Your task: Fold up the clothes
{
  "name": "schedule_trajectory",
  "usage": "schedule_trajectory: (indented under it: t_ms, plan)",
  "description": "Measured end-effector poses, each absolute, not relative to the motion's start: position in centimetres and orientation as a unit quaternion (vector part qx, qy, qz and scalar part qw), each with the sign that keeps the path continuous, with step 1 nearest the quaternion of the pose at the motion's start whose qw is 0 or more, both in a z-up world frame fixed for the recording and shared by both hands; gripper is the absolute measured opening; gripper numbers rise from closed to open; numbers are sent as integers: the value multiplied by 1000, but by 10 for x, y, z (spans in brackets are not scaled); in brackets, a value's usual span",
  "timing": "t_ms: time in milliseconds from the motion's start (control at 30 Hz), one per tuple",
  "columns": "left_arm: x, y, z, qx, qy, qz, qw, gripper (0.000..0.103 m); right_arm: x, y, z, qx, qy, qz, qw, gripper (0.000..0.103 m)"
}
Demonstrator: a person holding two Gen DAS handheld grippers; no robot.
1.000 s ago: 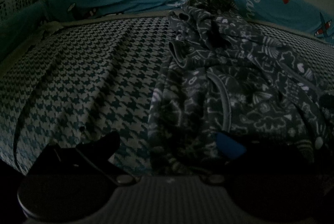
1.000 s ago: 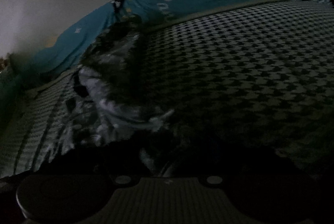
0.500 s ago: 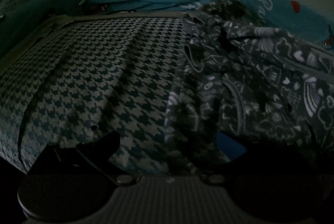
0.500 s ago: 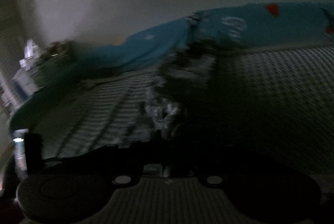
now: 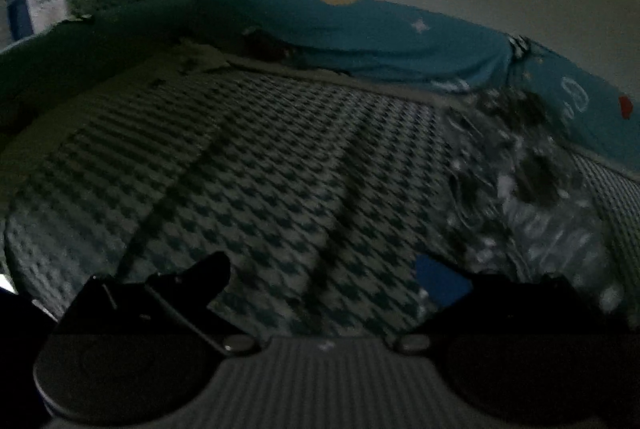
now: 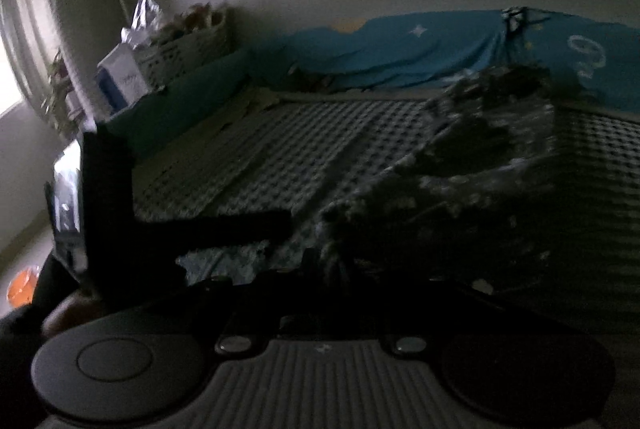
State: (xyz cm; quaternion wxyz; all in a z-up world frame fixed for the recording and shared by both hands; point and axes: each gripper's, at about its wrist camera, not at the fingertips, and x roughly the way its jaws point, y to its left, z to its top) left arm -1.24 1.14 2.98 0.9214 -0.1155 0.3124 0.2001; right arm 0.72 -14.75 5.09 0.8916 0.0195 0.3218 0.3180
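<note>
A dark grey garment with a white doodle print [image 5: 532, 205] lies crumpled on the houndstooth bedspread [image 5: 260, 181]. In the left wrist view it is at the right. My left gripper [image 5: 324, 269] is open and empty over bare bedspread, left of the garment. In the right wrist view my right gripper [image 6: 320, 269] is shut on the near edge of the garment [image 6: 460, 189], which stretches away from the jaws toward the back. The left gripper shows as a dark shape [image 6: 200, 225] at the left of the right wrist view.
A blue printed sheet or bolster [image 5: 400, 41] runs along the wall at the back of the bed. A white woven basket [image 6: 188, 49] with boxes stands at the far left corner. A bright window [image 6: 12, 69] is at the left.
Both cameras have swung left. The garment has slid from the middle to the right of the left wrist view. The right gripper has lifted and pulled the garment's edge with it.
</note>
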Motion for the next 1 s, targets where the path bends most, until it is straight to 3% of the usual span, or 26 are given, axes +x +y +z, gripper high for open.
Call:
schedule_trajectory:
  t_ms: [133, 233, 400, 633, 700, 767, 867, 1000]
  plan:
    - [-15, 20, 34, -132, 305, 203, 921, 103, 16, -133, 34, 17, 343, 330, 879, 13]
    - [-14, 21, 34, -137, 306, 200, 921, 103, 19, -121, 21, 10, 361, 355, 862, 5]
    - [-14, 22, 33, -144, 308, 197, 920, 103, 10, -100, 3, -39, 369, 367, 853, 5]
    - [-13, 23, 32, -152, 310, 195, 918, 103, -4, -122, 23, -41, 337, 355, 871, 6]
    - [-13, 22, 32, -152, 309, 195, 918, 103, -8, -130, 32, -36, 321, 348, 880, 11]
    - [-13, 21, 32, -151, 310, 195, 918, 103, -10, -136, 39, -40, 309, 335, 889, 32]
    - [-13, 20, 32, -148, 311, 194, 918, 103, -8, -142, 41, -40, 301, 313, 900, 56]
    - [-12, 19, 31, -148, 313, 193, 918, 103, 3, -140, 30, -36, 320, 311, 894, 56]
